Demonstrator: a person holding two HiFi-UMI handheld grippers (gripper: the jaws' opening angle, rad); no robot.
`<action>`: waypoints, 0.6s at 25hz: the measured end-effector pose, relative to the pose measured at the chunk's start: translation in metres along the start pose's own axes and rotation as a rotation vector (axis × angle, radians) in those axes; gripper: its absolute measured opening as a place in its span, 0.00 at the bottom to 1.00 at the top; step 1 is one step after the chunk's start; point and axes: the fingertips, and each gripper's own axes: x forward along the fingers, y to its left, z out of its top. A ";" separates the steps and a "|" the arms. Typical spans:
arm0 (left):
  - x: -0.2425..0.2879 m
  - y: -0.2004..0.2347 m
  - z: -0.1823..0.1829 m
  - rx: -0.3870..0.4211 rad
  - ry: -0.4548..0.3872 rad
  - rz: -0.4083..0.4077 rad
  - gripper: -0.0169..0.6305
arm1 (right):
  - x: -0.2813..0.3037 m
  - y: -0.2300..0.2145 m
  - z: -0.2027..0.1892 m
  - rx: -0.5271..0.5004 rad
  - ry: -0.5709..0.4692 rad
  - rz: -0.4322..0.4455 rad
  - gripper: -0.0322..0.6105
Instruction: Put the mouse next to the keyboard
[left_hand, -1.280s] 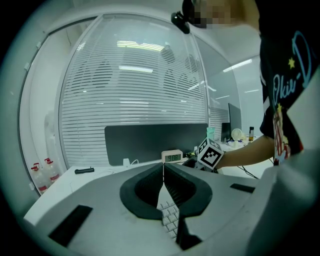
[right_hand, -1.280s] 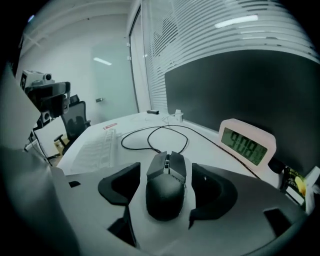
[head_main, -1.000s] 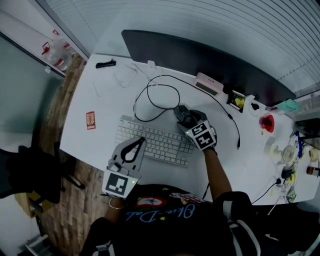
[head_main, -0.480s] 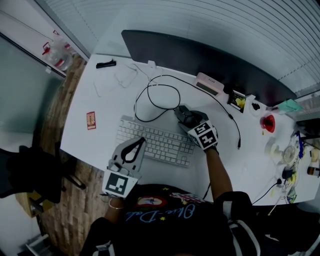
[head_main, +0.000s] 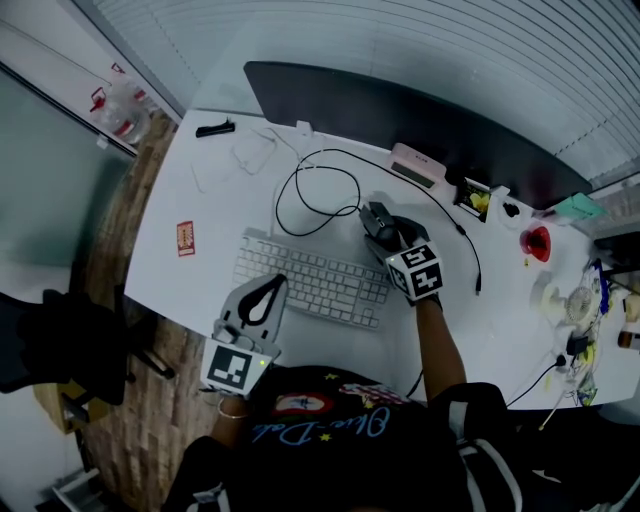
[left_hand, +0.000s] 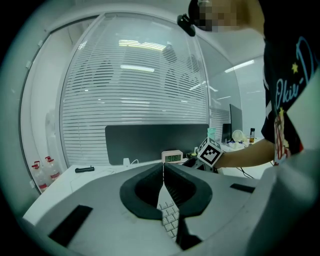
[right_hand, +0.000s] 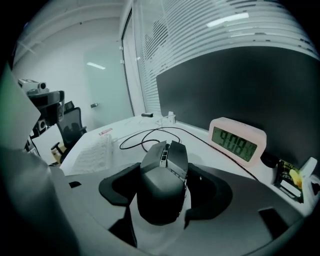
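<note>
A dark grey wired mouse (head_main: 379, 219) (right_hand: 162, 192) sits between the jaws of my right gripper (head_main: 385, 232) (right_hand: 165, 172), which is shut on its sides. It is just past the far right corner of the white keyboard (head_main: 310, 280) (right_hand: 94, 152). I cannot tell whether the mouse rests on the desk or hangs above it. Its black cable (head_main: 315, 190) loops across the desk behind the keyboard. My left gripper (head_main: 272, 286) (left_hand: 163, 167) is shut and holds nothing, low over the keyboard's near left part.
A pink digital clock (head_main: 418, 167) (right_hand: 237, 140) stands at the foot of the dark partition (head_main: 400, 115). A red card (head_main: 185, 238) and a black pen (head_main: 214, 128) lie on the left of the white desk (head_main: 200, 205). Cups and clutter (head_main: 560, 280) fill the right end.
My right gripper, with the mouse in it, has shifted a little to the right along the keyboard's far edge. The left gripper has stayed put.
</note>
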 end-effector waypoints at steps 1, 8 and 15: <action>-0.001 -0.001 0.001 0.004 -0.001 0.001 0.03 | -0.004 -0.001 0.001 0.002 -0.005 -0.007 0.49; -0.012 -0.017 0.004 0.022 -0.010 -0.009 0.03 | -0.034 -0.009 0.002 0.026 -0.039 -0.061 0.49; -0.021 -0.033 0.010 0.046 -0.031 -0.030 0.03 | -0.070 -0.021 -0.011 0.072 -0.061 -0.154 0.49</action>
